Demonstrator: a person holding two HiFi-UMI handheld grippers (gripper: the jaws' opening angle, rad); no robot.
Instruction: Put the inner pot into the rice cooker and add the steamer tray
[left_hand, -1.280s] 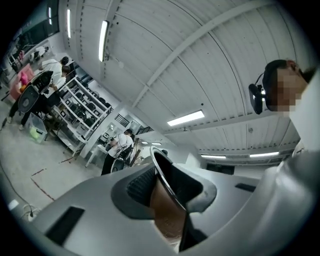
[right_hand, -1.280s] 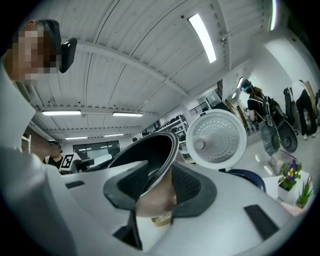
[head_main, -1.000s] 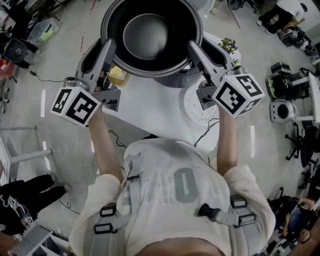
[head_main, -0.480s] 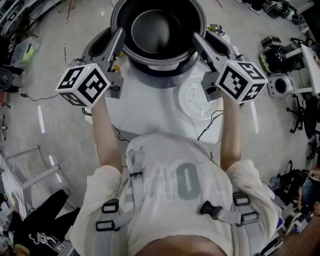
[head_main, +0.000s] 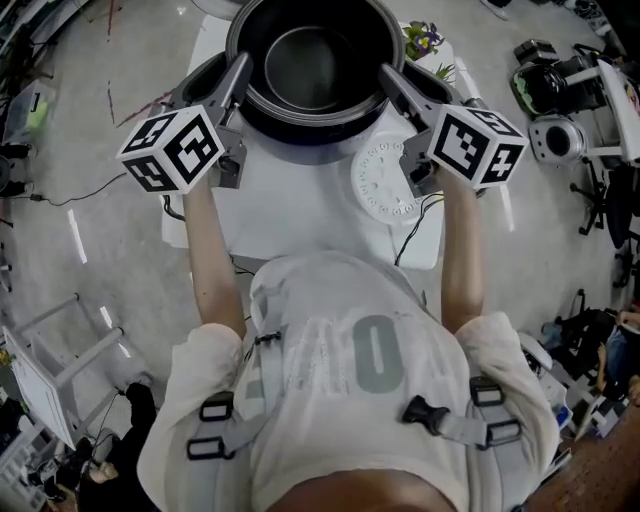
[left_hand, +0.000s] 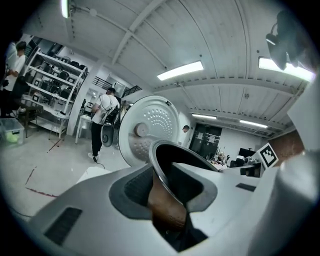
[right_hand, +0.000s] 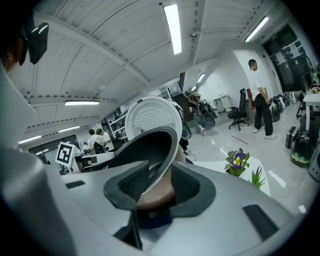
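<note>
The dark inner pot (head_main: 312, 60) hangs between my two grippers at the top of the head view, right over the rice cooker's grey body (head_main: 312, 146). My left gripper (head_main: 240, 72) is shut on the pot's left rim. My right gripper (head_main: 388, 78) is shut on the right rim. The left gripper view shows the rim (left_hand: 162, 165) pinched between the pads, with the cooker's open white lid (left_hand: 147, 127) behind. In the right gripper view the rim (right_hand: 162, 165) sits the same way, before the lid (right_hand: 152, 116). The white perforated steamer tray (head_main: 386, 190) lies on the table, just right of the cooker.
The white table (head_main: 300, 215) carries the cooker and the tray. A small potted flower (head_main: 422, 40) stands at its far right corner. A black cable (head_main: 415, 240) hangs off the near edge. Camera gear (head_main: 560, 90) lies on the floor to the right. People stand far off in the room.
Both grippers and the pot between them have moved up the picture, away from my body, and sunk toward the cooker. The pot looks smaller now. The grip on the rim is unchanged.
</note>
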